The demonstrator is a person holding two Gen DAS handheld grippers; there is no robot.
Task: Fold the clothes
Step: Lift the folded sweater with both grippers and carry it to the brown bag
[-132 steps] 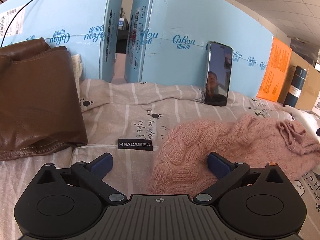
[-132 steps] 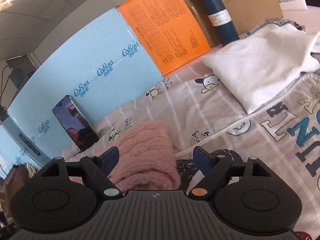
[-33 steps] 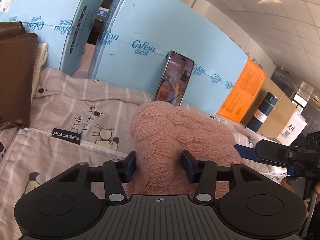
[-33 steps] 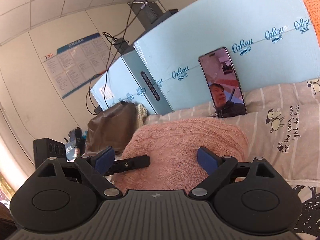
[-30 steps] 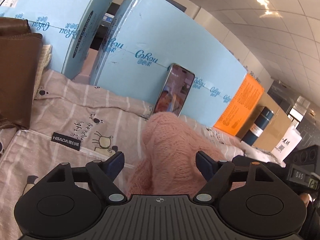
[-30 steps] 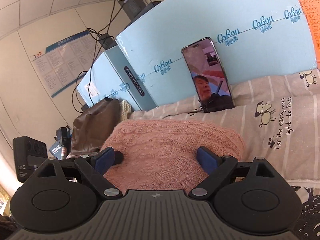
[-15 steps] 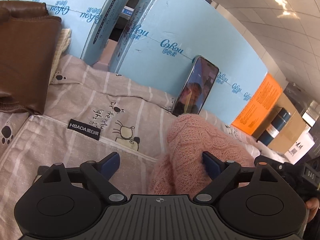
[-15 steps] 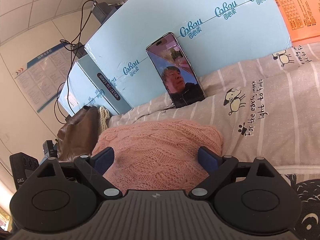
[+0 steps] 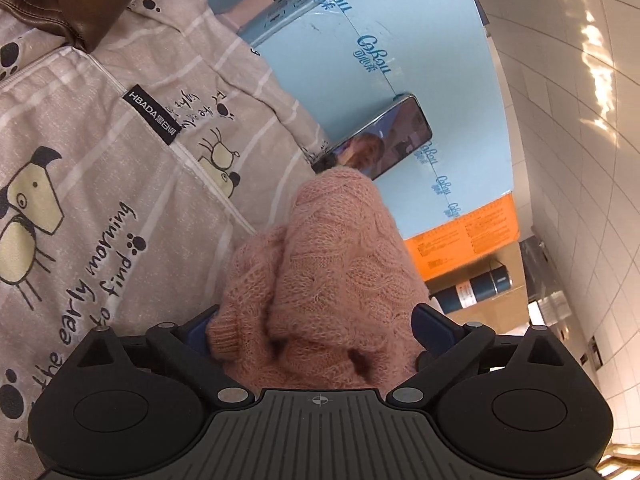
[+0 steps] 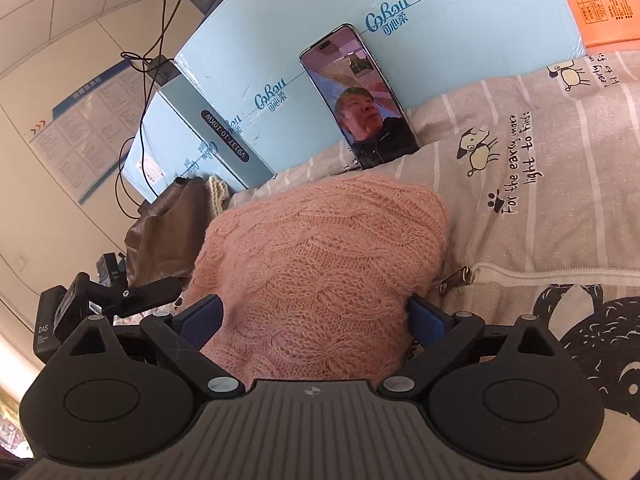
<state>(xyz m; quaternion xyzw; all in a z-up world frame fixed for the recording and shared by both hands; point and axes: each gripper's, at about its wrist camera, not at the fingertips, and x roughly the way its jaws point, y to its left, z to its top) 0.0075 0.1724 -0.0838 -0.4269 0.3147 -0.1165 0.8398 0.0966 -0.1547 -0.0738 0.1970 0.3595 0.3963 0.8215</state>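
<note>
A folded pink knitted sweater (image 9: pixel 340 272) lies in a thick bundle on the grey patterned bedsheet (image 9: pixel 100 184). My left gripper (image 9: pixel 316 324) is open, its blue pads on either side of one end of the bundle. The sweater (image 10: pixel 320 256) also fills the right wrist view. My right gripper (image 10: pixel 316 316) is open, its pads astride the other end. The left gripper's body (image 10: pixel 120 296) shows at the left of the right wrist view.
A phone (image 10: pixel 360 96) leans on light blue cartons (image 10: pixel 400 40) behind the sweater. A brown leather garment (image 10: pixel 164 232) lies at the far left. An orange sheet (image 9: pixel 464 240) and a dark flask (image 9: pixel 472 288) stand further along. A zipper pull (image 10: pixel 456 278) lies by the sweater.
My left gripper has rolled and moved in, so the sweater's end now sits between its pads. My right gripper has edged closer to the bundle. Both stay open.
</note>
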